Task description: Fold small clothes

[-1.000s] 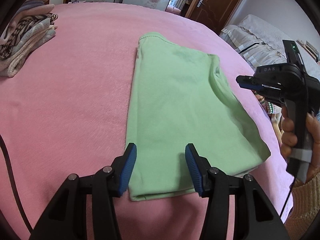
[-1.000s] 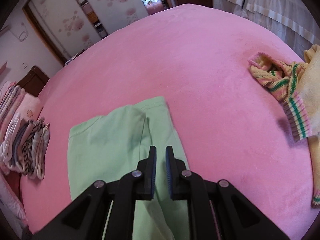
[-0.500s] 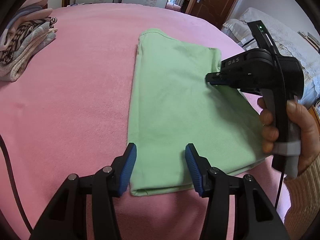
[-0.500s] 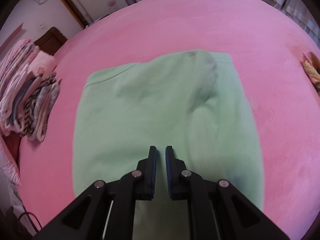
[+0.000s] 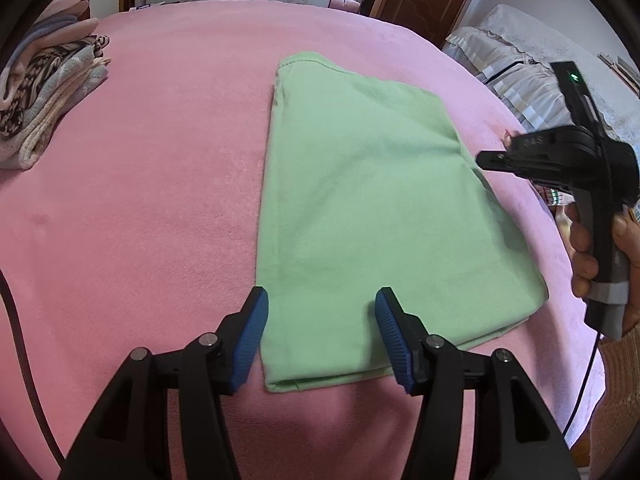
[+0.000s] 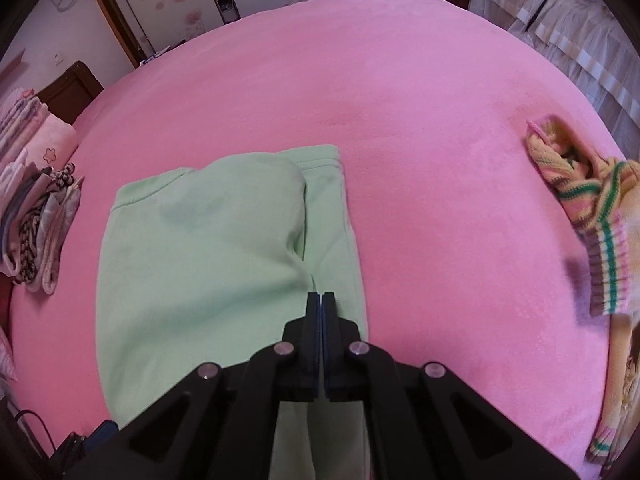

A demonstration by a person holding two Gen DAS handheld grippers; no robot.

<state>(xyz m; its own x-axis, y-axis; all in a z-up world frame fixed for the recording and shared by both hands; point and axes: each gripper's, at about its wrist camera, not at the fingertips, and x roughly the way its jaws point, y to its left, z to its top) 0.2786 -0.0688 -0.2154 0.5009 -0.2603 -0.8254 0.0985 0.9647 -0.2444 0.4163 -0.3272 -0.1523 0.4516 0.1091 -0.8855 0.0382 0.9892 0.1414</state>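
On pink blanket [image 5: 160,184], green garment [image 5: 360,208] lies flat, partly folded, loose flap bulging at far end. Left gripper [image 5: 322,330] wide apart, hovering over near hem, gripping nothing. Right gripper [image 6: 321,300] pressed together, empty, at garment's right edge. Risks: grabbing single layer undoes fold; dragging plush blanket skews edges. Folded pile [image 5: 44,92], striped knit [image 6: 588,216] well apart.

At the right of the left wrist view, the black body of the right hand-held gripper [image 5: 486,159] carries small embossed letters that look like "DAS", though the first letter is not sharp. A green light glows on the bar above it. Nothing else can be read.
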